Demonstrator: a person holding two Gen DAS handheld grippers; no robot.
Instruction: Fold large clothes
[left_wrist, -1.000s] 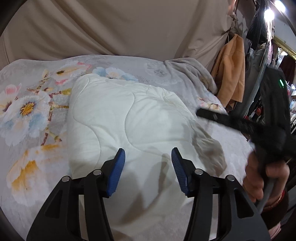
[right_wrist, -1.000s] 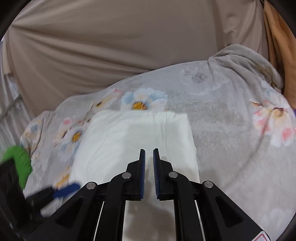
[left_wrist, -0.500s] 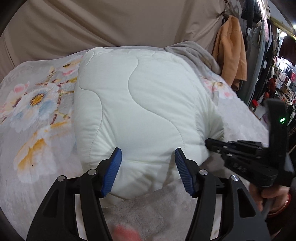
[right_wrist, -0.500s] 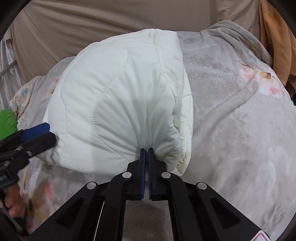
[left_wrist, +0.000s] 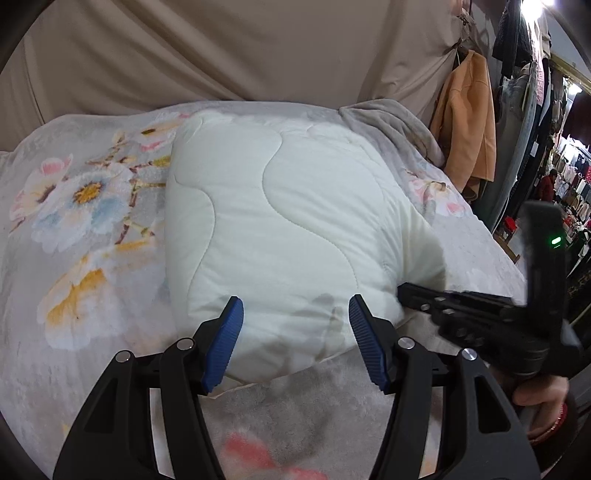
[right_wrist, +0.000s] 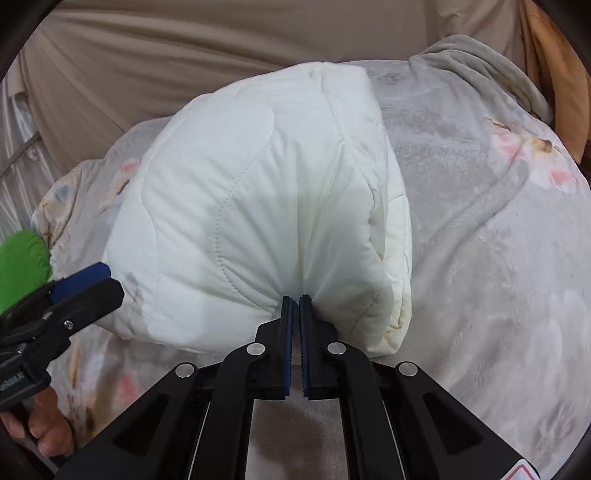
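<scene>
A thick white quilted garment (left_wrist: 288, 221) lies folded into a puffy bundle on the flowered grey blanket (left_wrist: 74, 229). My left gripper (left_wrist: 295, 314) stands open over the bundle's near edge, and its blue pads (left_wrist: 225, 343) straddle the fabric without pressing it. My right gripper (right_wrist: 295, 301) pinches a gathered bit of the garment (right_wrist: 258, 192) at its near edge; puckers fan out from the tips, and the jaws are opening slightly. In the left wrist view the right gripper (left_wrist: 406, 291) touches the bundle's right corner. The right wrist view has the left gripper (right_wrist: 99, 275) at the bundle's left.
A beige curtain (left_wrist: 221, 55) hangs behind the bed. At the right of it, an orange garment (left_wrist: 465, 125) and racks of clothes (left_wrist: 561, 177) hang. A green object (right_wrist: 22, 258) sits at the left edge. A hand (left_wrist: 539, 398) holds the right gripper's handle.
The garment went from flat to a puffy bundle close in front of both cameras. My right gripper closed on its near edge. Both grippers dropped closer to the bed.
</scene>
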